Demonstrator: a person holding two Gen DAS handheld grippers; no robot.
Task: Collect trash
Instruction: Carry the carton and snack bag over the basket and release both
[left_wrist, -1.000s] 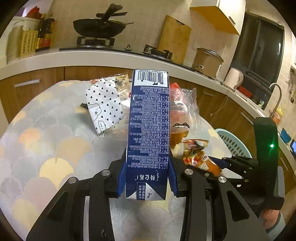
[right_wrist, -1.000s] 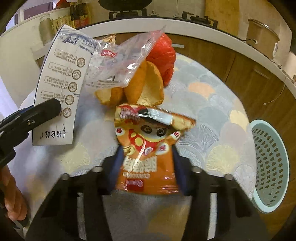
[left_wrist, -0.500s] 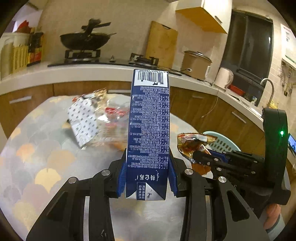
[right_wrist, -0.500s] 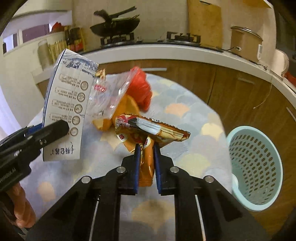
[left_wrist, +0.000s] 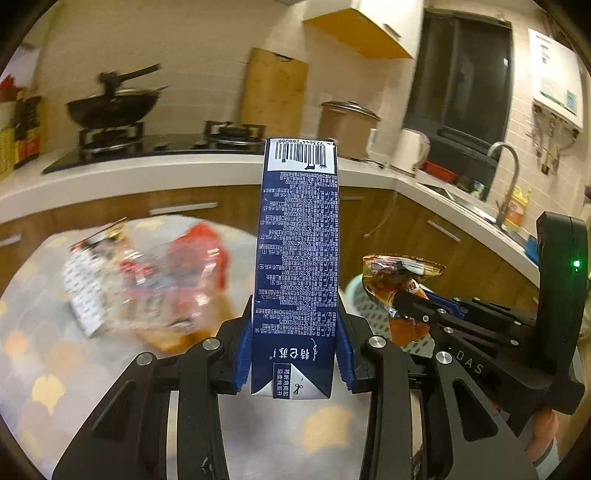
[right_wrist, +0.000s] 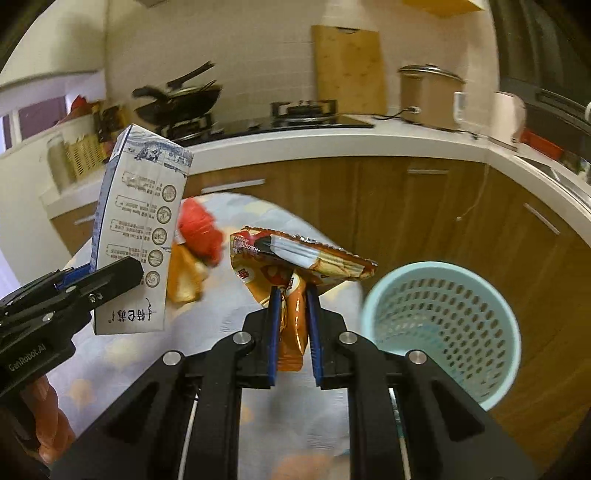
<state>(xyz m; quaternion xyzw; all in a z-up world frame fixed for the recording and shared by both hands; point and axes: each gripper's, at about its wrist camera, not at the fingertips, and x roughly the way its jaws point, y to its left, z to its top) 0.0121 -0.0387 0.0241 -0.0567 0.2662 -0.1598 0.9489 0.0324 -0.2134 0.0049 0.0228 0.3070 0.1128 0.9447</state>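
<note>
My left gripper (left_wrist: 295, 354) is squeezed tight on the blue milk carton (left_wrist: 297, 258), which stands up tall in the middle of the left view. My right gripper (right_wrist: 293, 332) is pinched on the orange snack bag (right_wrist: 291, 266), held up in the air. The light blue basket (right_wrist: 443, 332) sits at the lower right of the right view, and more trash (left_wrist: 155, 280) lies on the table (left_wrist: 44, 369) at the left.

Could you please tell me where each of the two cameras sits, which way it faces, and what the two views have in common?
Left wrist: sits behind the left gripper, facing the kitchen counter past the clamped milk carton; the right gripper shows at the right.
Right wrist: sits behind the right gripper, facing the counter and the teal basket past the clamped snack bag; the left gripper and a hand show at the left.
Shared: carton, snack bag, stove, table litter.
</note>
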